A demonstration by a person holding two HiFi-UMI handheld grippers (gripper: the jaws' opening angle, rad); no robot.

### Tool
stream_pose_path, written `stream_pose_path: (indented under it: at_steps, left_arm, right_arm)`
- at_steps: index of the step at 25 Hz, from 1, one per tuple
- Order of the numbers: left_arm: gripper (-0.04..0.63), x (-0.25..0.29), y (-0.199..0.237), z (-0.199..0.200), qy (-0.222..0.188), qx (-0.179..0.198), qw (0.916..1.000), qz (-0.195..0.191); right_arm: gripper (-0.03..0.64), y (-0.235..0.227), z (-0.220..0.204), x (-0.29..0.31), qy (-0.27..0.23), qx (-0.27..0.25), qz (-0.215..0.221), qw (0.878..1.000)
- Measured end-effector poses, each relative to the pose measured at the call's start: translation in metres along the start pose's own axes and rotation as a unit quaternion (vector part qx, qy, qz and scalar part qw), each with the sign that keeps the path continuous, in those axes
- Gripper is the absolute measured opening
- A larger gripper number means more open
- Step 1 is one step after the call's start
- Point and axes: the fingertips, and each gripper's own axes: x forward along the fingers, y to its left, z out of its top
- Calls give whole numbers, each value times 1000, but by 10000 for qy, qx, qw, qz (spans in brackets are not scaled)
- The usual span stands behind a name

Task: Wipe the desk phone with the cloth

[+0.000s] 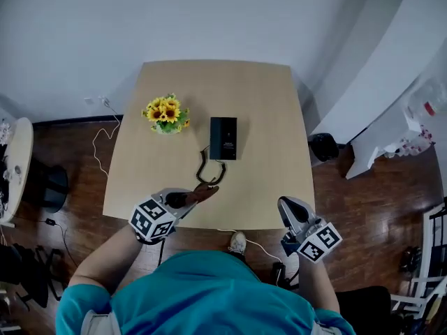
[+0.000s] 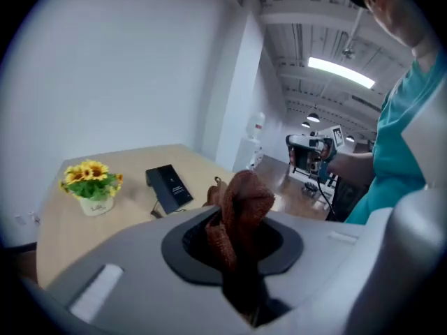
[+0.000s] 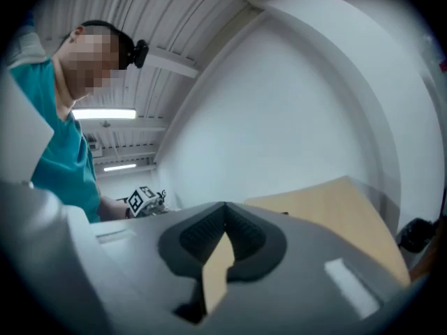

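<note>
I pinch the cloth [image 1: 204,192] in my left hand-held gripper [image 1: 185,199], bunched for wiping the phone [image 1: 223,138] at centre frame. My right hand-held gripper [image 1: 288,206] hangs closed and empty, lower right.

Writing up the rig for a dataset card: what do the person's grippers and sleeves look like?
The left gripper and right gripper are smooth grey shells with dark-lined jaws. Each carries a white cube printed with black square markers. The person wears a teal short-sleeved top.

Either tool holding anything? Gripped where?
Left tool holds the brown cloth, pinched at one bunched end, the rest poking out past the jaws. Right tool holds nothing, jaws together.
</note>
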Motion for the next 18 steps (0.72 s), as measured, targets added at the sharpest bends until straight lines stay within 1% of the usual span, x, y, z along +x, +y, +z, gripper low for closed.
stream_pose_path:
  at_steps: [2, 4, 7, 10, 12, 14, 16, 18]
  left_arm:
    - [77, -56, 6, -18, -321, -145, 9994, 50]
    - [77, -111, 14, -34, -681, -388, 9969, 95]
    - [77, -178, 24, -55, -1207, -741, 9896, 259]
    - [77, -226, 19, -72, -1662, -1007, 9796, 517]
    - [77, -248, 6, -79, -1975, -1156, 9710, 688]
    - [77, -255, -15, -87, -2214, -1212, 9640, 843]
    - [76, -245, -44, -96, -2316, -1294, 9598, 920]
    - [77, -223, -78, -102, -2293, -1391, 9586, 954]
  right_arm:
    - [2, 40, -5, 10, -110, 233, -63, 9996]
    - [2, 80, -15, 19, -107, 350, -113, 9993]
    - [2, 126, -30, 28, 57, 316, -102, 9994]
    - [2, 157, -36, 24, 250, 133, -69, 9996]
    - [2, 170, -38, 16, 327, 11, -40, 9995]
    - [2, 178, -38, 5, 330, -71, 29, 9994]
    - [2, 182, -37, -9, 297, -164, 164, 9993]
    - [2, 183, -38, -28, 286, -271, 327, 9987]
